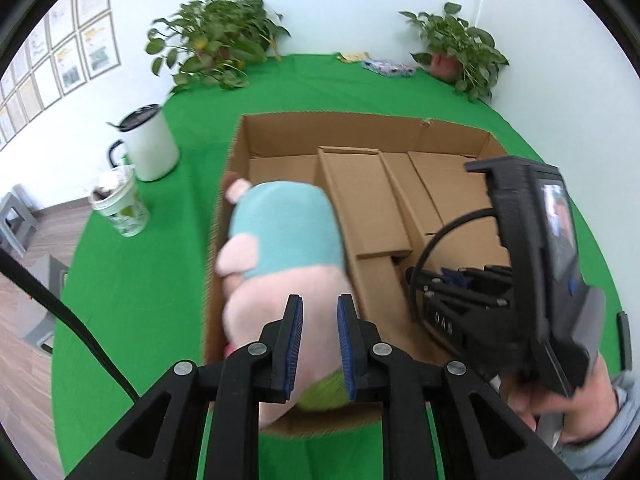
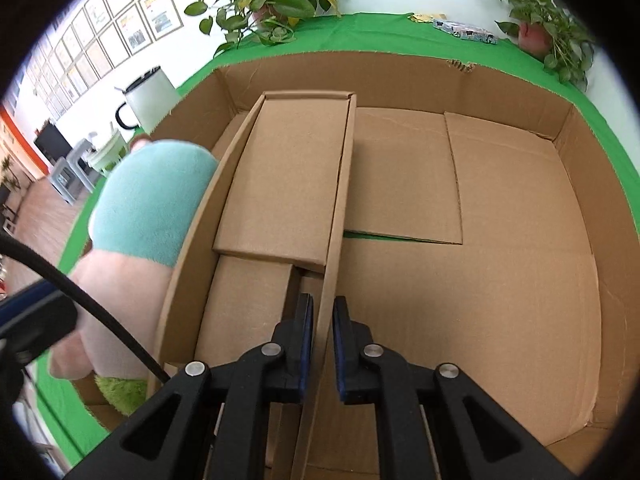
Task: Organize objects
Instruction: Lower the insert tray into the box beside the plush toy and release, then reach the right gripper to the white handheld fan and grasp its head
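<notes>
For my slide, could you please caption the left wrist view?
Left gripper clamps pink-and-teal plush toy over open brown cardboard box.

The left gripper [image 1: 318, 340] points forward and a bit down. Its two black fingers with blue pads [image 1: 294, 344] are squeezed onto the soft toy [image 1: 280, 256], and the toy bulges out between them.

The right gripper [image 2: 320, 340] points forward and down too. Its two fingers are close together with a thin cardboard wall [image 2: 332, 264] between the blue pads [image 2: 306, 340]. The pads look like they pinch the wall.

In the left wrist view, the right gripper [image 1: 452, 276] sits off to the right side, tilted, and the person's right hand [image 1: 560, 400] holds it from below. A grey sleeve covers the wrist.
</notes>
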A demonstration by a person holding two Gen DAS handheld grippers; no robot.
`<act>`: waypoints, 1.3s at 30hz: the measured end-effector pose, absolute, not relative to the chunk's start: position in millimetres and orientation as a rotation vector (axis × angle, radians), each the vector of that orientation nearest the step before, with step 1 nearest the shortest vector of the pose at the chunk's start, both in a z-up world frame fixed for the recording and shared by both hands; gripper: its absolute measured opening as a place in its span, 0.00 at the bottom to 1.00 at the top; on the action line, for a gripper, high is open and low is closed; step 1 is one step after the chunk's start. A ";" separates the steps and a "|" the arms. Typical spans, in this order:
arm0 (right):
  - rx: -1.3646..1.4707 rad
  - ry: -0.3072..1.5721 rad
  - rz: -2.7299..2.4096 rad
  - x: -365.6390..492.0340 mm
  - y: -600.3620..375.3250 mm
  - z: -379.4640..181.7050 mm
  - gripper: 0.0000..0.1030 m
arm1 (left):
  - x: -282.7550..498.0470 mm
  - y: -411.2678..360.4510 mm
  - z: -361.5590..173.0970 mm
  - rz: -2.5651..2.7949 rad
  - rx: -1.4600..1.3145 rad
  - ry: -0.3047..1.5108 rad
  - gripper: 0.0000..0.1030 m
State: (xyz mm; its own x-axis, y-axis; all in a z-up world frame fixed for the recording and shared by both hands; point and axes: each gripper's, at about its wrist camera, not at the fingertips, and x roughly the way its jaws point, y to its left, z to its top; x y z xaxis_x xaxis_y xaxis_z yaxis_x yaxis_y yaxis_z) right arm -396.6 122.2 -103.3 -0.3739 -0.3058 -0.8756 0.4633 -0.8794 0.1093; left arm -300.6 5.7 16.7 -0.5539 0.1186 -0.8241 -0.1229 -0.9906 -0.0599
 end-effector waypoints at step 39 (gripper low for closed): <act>0.871 0.169 -2.679 -217.8 272.2 -20.8 0.86 | -124.2 80.4 67.4 2.833 -0.889 0.026 0.97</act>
State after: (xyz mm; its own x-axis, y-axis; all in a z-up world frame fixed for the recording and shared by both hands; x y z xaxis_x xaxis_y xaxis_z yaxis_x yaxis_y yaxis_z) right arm -217.8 272.2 -20.8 -0.7638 -0.2622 -0.5898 0.3342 -0.9424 -0.0138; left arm -124.2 80.4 67.4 -0.8071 0.1585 -0.5687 -0.1690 -0.9850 -0.0347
